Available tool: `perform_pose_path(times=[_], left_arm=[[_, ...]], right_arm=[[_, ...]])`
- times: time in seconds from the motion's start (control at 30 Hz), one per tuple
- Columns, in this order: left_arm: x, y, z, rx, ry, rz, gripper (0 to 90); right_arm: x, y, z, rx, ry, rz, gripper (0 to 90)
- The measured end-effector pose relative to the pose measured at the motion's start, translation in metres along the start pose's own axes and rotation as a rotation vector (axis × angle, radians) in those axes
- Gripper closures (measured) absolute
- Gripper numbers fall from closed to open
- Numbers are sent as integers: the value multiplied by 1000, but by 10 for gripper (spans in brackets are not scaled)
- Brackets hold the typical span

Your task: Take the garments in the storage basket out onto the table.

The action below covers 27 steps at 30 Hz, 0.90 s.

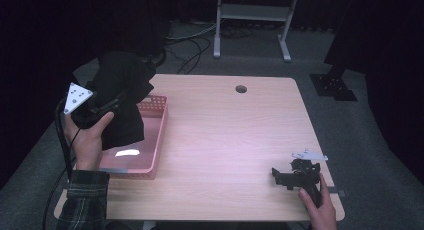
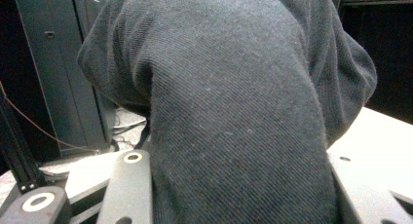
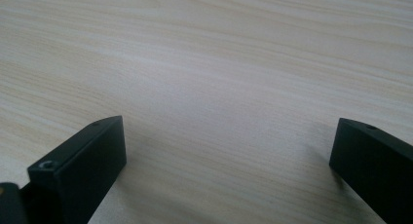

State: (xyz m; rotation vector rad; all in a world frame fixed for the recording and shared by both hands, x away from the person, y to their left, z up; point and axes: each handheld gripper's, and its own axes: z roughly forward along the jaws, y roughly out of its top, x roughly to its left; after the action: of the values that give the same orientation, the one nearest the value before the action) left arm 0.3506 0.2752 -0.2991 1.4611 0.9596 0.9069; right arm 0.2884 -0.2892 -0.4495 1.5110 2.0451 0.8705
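A dark grey cloth (image 1: 120, 97) hangs bunched above the pink basket (image 1: 159, 140) at the table's left side. My left gripper (image 1: 107, 106) is raised over the basket and is shut on this cloth. In the left gripper view the cloth (image 2: 234, 102) fills the space between the two black jaws and drapes over them. My right gripper (image 1: 286, 177) rests low on the table near the front right corner. Its jaws stand wide apart in the right gripper view, with bare wood between the fingertips (image 3: 87, 160).
The wooden table (image 1: 225, 135) has a round cable hole (image 1: 241, 89) near its far edge. A white desk frame (image 1: 252, 12) and loose cables lie on the floor beyond. A black stand base (image 1: 332, 85) sits to the right of the table.
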Motion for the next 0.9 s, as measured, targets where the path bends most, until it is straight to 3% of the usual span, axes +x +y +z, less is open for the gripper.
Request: perform_pose_path(times=[0.33,0.7,0.9], left_arm=[[-13,20,-8,-30,-52,-7,503],[-39,40,-7,-35,-127,-5,503],[-61,47,-3,-35,-168,1,503]], right_arm=[[0,0,0,-1,0,-1,0],[0,0,0,-1,0,-1,0],[0,0,0,-1,0,-1,0]])
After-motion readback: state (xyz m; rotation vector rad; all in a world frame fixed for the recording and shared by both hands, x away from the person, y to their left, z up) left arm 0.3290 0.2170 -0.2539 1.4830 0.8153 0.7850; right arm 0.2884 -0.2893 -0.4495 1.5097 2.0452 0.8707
